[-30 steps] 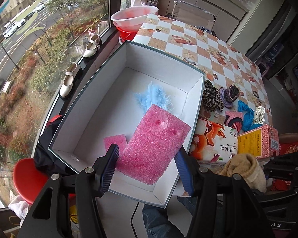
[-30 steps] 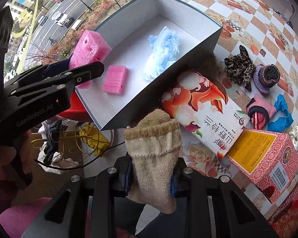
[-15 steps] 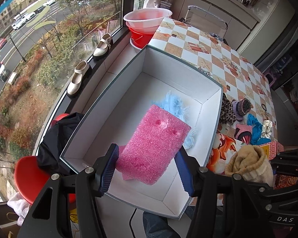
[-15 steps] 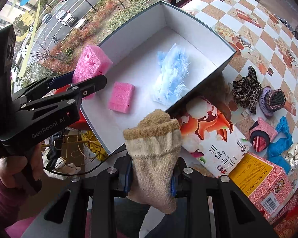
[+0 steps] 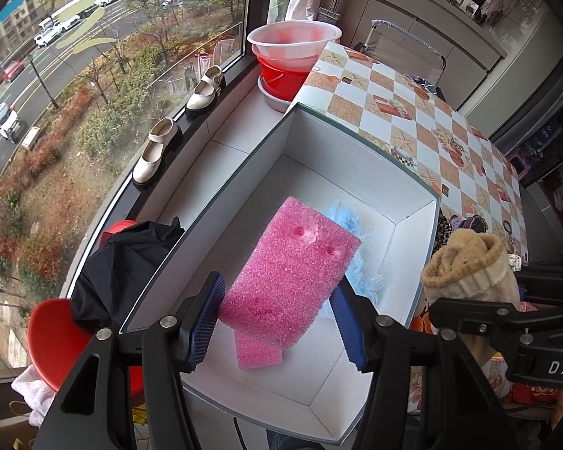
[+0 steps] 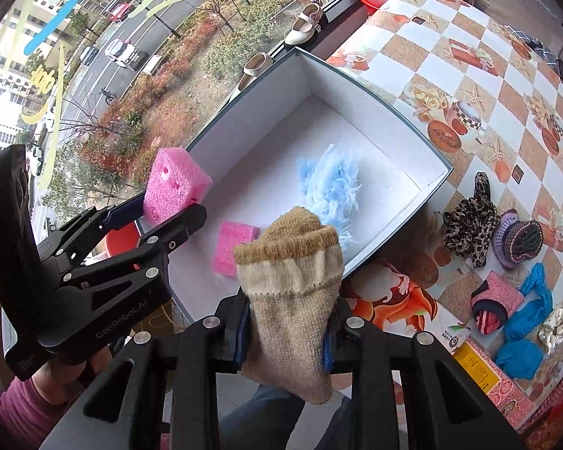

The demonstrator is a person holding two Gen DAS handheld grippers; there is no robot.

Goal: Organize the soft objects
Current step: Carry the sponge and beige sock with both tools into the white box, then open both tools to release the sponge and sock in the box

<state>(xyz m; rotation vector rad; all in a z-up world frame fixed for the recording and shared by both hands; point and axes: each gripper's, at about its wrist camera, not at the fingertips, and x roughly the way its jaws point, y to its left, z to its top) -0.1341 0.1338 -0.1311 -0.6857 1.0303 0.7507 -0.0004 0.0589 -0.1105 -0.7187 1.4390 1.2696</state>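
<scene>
Left hand-held gripper [image 5: 277, 315] clamps pink sponge [image 5: 289, 277]; right [image 6: 287, 332] pinches sock [image 6: 291, 300].

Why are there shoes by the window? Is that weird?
Yes, a bit odd: two cream strap shoes sit apart on the dark window ledge, beside the white open box, not on the floor. Nothing looks spilled or broken.

Daylight is being admitted through a large window [image 5: 94, 75]; a checked-cloth table [image 5: 413, 112] is being flanked by pale cabinets [image 5: 431, 26].

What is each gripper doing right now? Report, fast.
Left gripper: closed on the large pink sponge.
Right gripper: closed on the beige sock.
</scene>
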